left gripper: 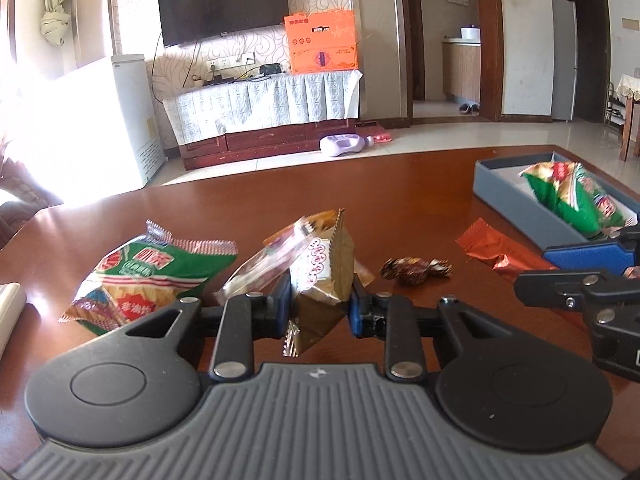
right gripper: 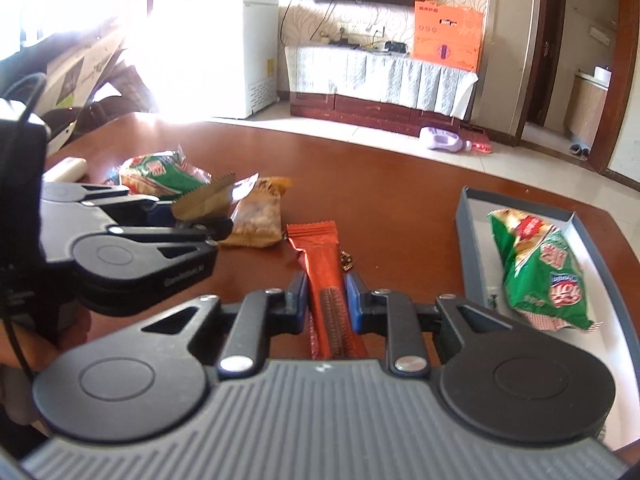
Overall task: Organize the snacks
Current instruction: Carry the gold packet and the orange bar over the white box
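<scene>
**Both pairs of fingers pinched on snacks, above the table**

Fingers of the left gripper pinched on a gold-brown packet, one blue pad against each side. Packet stood upright between the pads, its white label facing the camera, top crimp above the fingertips, lower tail hanging toward the gripper body. Seemed lifted off the brown table, though contact underneath could not be told.

Fingers of the right gripper pressed together on an orange-red bar wrapper. Wrapper ran lengthwise along the gap, crimped far end sticking out well beyond the fingertips, near end reaching back under the gripper body.

Left lying on the table: a green chip bag just left of the left gripper's fingers, a clear packet leaning close behind the gold-brown one, a dark twisted candy to the right of the fingers and apart from them.

Stood at the right side of the table: a grey-blue box, open on top, with a second green chip bag inside. Box just right of the right gripper's fingers, not touching the held wrapper.
</scene>
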A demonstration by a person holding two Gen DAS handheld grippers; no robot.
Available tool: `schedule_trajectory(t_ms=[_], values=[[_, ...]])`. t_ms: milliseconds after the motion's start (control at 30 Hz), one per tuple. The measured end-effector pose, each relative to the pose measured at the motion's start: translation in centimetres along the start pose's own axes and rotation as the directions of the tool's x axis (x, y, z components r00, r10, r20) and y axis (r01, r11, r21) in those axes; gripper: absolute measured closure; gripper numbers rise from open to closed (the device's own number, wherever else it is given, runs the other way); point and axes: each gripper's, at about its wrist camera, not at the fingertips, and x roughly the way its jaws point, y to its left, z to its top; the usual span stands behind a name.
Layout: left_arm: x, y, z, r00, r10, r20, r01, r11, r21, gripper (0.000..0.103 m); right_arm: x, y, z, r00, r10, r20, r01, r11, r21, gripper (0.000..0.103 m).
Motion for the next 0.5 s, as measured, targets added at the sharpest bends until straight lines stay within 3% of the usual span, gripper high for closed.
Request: schedule_trajectory(t_ms=[500], values=[[-0.9, -4.3, 1.9, 0.998, -0.047, 0.033, 0.046, 0.999, 0.025, 0.071, -3.5, -2.5, -0.2, 0.998, -0.033, 0.048, 0.033, 0.999, 0.014, 0.079]])
